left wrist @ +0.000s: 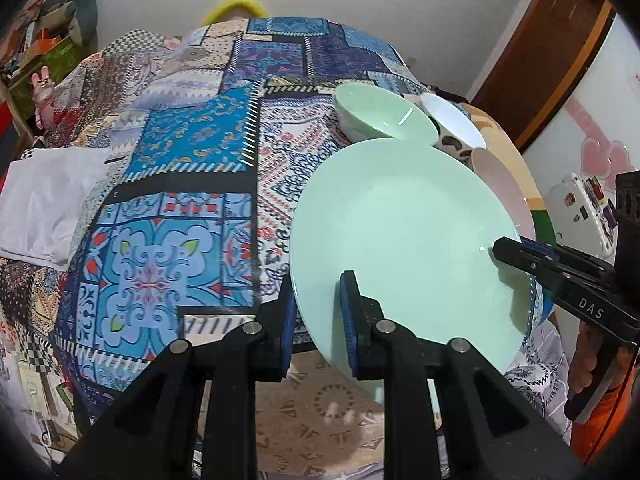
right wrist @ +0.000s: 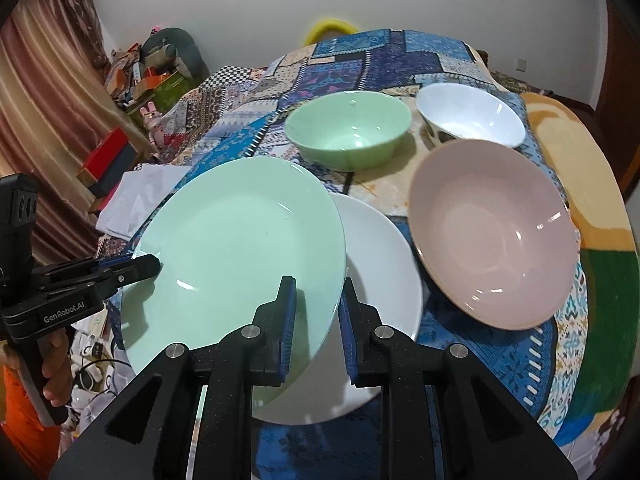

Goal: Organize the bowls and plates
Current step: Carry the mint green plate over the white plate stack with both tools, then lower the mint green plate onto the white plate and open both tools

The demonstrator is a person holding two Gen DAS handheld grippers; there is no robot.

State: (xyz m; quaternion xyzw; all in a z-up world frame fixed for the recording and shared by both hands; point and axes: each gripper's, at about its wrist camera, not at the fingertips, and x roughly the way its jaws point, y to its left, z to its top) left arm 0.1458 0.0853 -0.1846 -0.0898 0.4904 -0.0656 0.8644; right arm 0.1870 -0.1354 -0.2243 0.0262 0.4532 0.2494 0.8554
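Observation:
A mint green plate [left wrist: 400,224] [right wrist: 240,232] hangs tilted above the table, held at two edges. My left gripper [left wrist: 318,284] [right wrist: 144,266] is shut on its near-left rim. My right gripper [right wrist: 318,286] [left wrist: 516,250] is shut on the opposite rim. In the right wrist view the green plate overlaps a white plate [right wrist: 380,248] lying flat on the cloth. Behind them stand a pink bowl [right wrist: 492,232] [left wrist: 500,176], a green bowl [right wrist: 348,128] [left wrist: 380,114] and a white patterned bowl [right wrist: 472,112] [left wrist: 452,120].
A patchwork cloth [left wrist: 180,184] covers the table. A folded white cloth [right wrist: 140,196] [left wrist: 44,200] lies at its left edge. Boxes and toys [right wrist: 148,76] crowd the far left by a curtain. A person's hand and orange sleeve [right wrist: 24,408] hold the left gripper's handle.

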